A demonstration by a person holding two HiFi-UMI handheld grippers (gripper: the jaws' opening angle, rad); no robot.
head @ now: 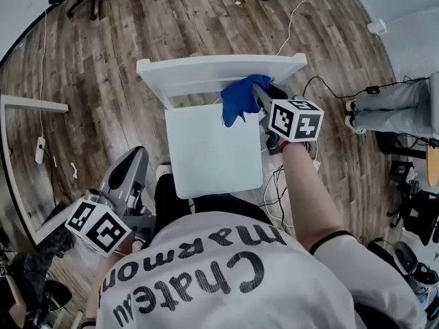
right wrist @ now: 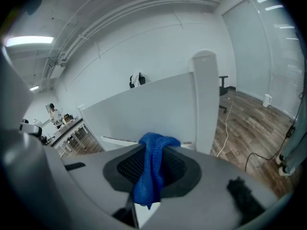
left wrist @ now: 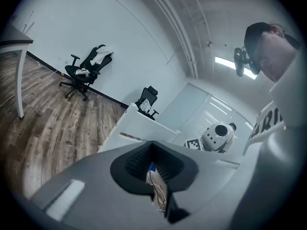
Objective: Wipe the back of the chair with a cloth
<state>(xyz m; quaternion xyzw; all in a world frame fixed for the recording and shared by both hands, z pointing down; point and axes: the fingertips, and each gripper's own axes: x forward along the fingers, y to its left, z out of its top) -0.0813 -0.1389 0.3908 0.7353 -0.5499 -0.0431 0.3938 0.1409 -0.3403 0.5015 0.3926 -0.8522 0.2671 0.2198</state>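
The right hand-held gripper (head: 259, 94) clenches the blue cloth (head: 236, 103) against the white chair's back (head: 206, 70), while the left hand-held gripper (head: 136, 159), closed and empty, hangs beside that chair's seat (head: 212, 153).

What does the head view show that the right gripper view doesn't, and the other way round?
Only the head view shows the chair seat, the left gripper held low at the person's side, and the person's printed shirt. Only the right gripper view shows the right gripper with its jaws shut on the cloth, plus a desk far off at left. Both show the blue cloth at the white chair back.
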